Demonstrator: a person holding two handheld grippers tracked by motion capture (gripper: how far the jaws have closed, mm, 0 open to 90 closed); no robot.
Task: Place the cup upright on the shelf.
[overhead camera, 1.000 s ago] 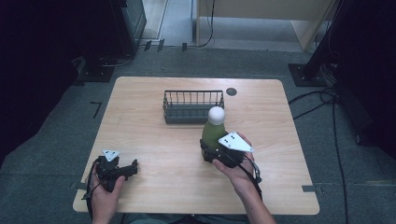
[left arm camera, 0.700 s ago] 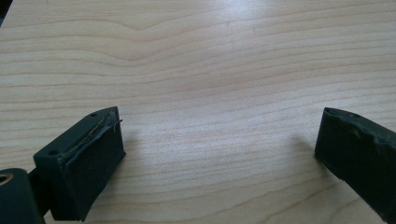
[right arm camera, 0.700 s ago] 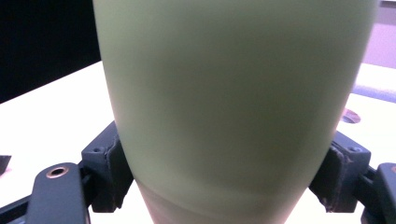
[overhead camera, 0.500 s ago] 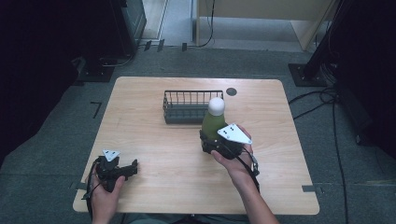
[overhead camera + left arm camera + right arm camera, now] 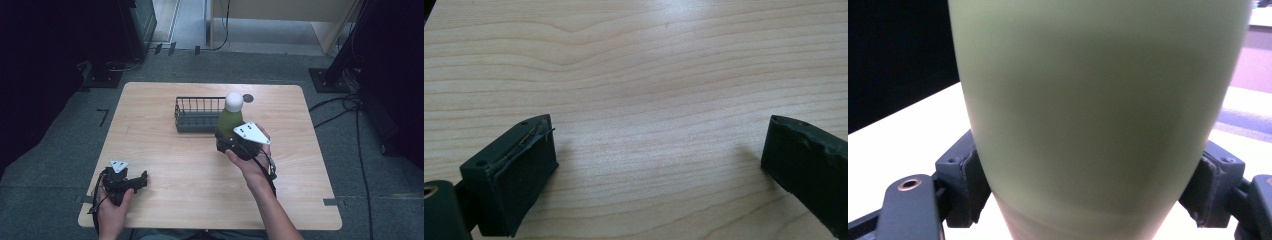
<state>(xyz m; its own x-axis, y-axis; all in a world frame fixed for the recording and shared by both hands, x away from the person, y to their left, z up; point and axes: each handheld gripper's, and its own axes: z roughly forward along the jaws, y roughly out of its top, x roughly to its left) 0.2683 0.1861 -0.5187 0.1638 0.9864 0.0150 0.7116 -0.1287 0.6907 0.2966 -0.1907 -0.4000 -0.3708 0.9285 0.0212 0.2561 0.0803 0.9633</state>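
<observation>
A green bottle [image 5: 229, 121] with a round white cap [image 5: 234, 101] is held upright above the wooden table [image 5: 165, 160], just in front of the right end of a dark wire basket [image 5: 197, 115]. My right gripper [image 5: 227, 141] is shut on the bottle's lower body; in the right gripper view the green bottle [image 5: 1098, 115] sits between both pads [image 5: 965, 182]. My left gripper [image 5: 142, 179] rests low at the table's front left, held by a hand. In the left gripper view its jaws stand wide apart over bare wood, with nothing between the pads [image 5: 519, 175].
A small dark round disc [image 5: 247, 98] lies on the table behind the bottle, near the far edge. Cables [image 5: 345, 107] run over the grey floor to the right of the table. Dark equipment stands at the far left and right.
My right gripper has carried the bottle up and away from me, toward the basket's right end. The left gripper has stayed where it was.
</observation>
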